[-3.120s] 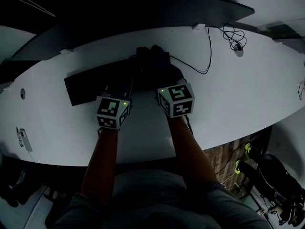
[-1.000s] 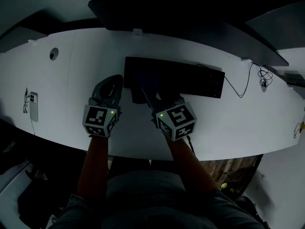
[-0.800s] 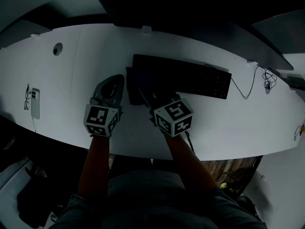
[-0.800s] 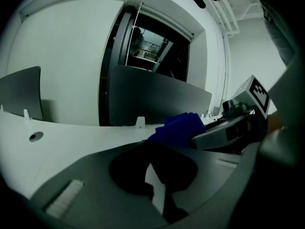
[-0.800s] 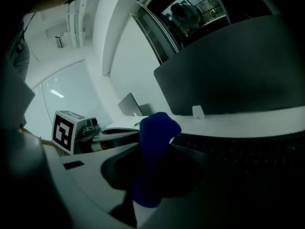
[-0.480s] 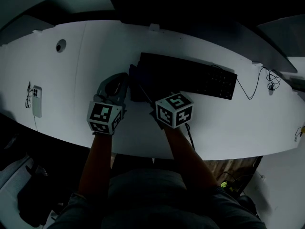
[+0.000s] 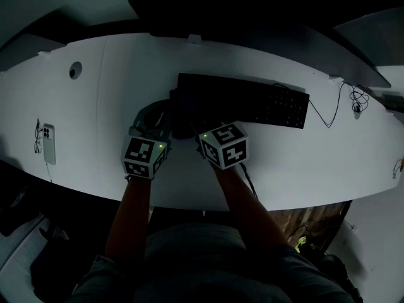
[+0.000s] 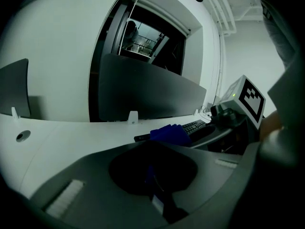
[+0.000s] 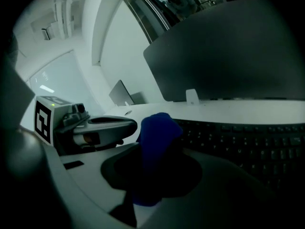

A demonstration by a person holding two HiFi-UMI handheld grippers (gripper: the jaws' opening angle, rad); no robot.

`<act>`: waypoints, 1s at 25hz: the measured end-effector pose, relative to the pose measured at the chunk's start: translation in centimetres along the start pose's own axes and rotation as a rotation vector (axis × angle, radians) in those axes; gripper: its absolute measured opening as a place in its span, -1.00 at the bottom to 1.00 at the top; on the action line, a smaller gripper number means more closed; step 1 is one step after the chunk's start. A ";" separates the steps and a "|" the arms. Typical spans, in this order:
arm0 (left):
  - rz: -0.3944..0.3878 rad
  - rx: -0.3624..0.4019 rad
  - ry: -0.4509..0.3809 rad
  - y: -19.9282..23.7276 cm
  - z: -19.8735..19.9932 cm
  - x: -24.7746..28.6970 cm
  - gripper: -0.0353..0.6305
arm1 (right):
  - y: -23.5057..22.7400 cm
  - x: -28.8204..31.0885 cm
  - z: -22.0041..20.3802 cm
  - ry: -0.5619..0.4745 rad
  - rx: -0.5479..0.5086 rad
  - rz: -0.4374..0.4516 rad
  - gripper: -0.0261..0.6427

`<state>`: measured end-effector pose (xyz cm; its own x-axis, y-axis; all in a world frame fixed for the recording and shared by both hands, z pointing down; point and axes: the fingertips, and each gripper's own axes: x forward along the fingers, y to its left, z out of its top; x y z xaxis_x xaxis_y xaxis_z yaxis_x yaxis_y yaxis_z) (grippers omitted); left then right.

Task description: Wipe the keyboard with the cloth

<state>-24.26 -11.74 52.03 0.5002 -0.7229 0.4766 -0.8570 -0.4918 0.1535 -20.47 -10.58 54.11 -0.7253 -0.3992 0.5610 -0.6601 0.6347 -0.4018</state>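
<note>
Our right tool (image 9: 153, 178), clamped on the blue cloth (image 9: 155, 128), has swept to the keyboard's (image 7: 252, 101) left end on the table (image 7: 113, 74); our left tool (image 8: 153, 178), jaws together, waits beside it; we judge this pass nearly finished.

I see grey left gripper (image 7: 159, 111) | grey right gripper (image 7: 189, 121) | left cube (image 7: 145, 157), right cube (image 7: 223, 146): white, black squares, green LED | grey shirt (image 7: 202, 257)
</note>
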 end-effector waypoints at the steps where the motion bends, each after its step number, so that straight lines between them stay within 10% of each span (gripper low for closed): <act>1: -0.004 0.004 0.003 -0.2 0.1 0.2 -0.88 | -0.1 -0.1 0.0 0.004 -0.008 -0.006 -0.59; 25: -0.083 0.046 0.053 -6.5 0.9 4.2 -0.88 | -5.9 -5.2 -1.4 0.040 0.057 -0.095 -0.59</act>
<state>-16.43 -12.01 52.27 0.5613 -0.6525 0.5091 -0.8056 -0.5716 0.1556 -12.47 -11.32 54.59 -0.6515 -0.4282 0.6262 -0.7362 0.5561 -0.3856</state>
